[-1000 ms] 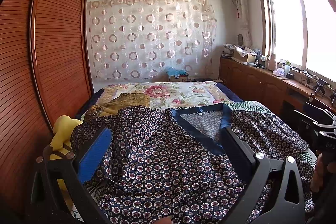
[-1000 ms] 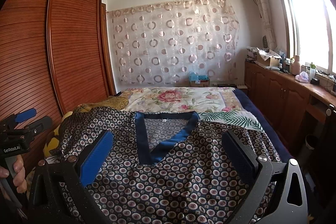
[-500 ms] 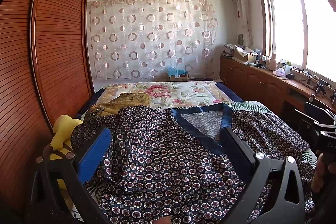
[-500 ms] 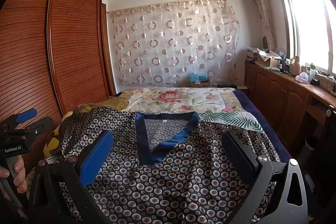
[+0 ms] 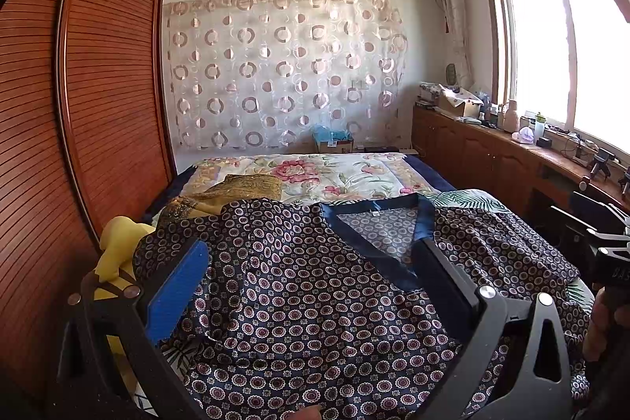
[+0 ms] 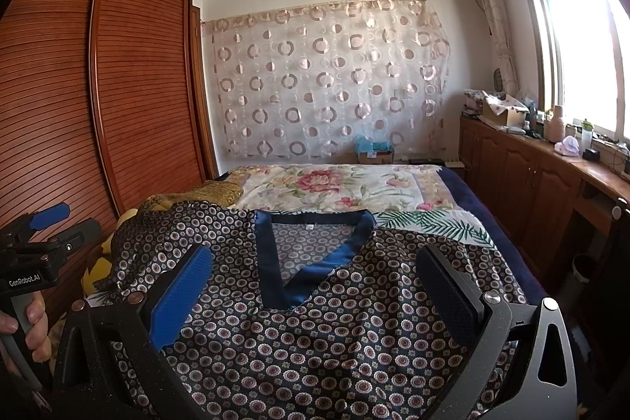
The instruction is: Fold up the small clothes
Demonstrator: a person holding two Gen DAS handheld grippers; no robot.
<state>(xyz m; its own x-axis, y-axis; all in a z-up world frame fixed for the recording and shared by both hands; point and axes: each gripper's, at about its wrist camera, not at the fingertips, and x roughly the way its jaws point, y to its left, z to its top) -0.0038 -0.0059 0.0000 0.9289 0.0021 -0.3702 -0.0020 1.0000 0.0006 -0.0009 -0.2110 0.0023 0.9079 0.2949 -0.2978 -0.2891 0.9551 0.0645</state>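
Note:
A dark blue shirt (image 5: pixel 299 321) with a small round print and a plain blue V-neck collar (image 5: pixel 378 211) lies spread front-up on the bed. My left gripper (image 5: pixel 311 250) hovers open over its left half, the collar just right of centre, with nothing between its fingers. In the right wrist view the shirt (image 6: pixel 315 341) fills the foreground. My right gripper (image 6: pixel 315 256) is open above it, and the collar (image 6: pixel 311 223) lies between its fingers. The left gripper (image 6: pixel 43 231) also shows there at the left edge, held by a hand (image 6: pixel 31 321).
A floral bedspread (image 6: pixel 334 184) covers the far bed. A golden cloth (image 5: pixel 244 187) and a yellow soft toy (image 5: pixel 118 247) lie at the left beside the slatted wardrobe (image 5: pixel 98 85). Wooden cabinets (image 6: pixel 531 176) with clutter run under the window on the right.

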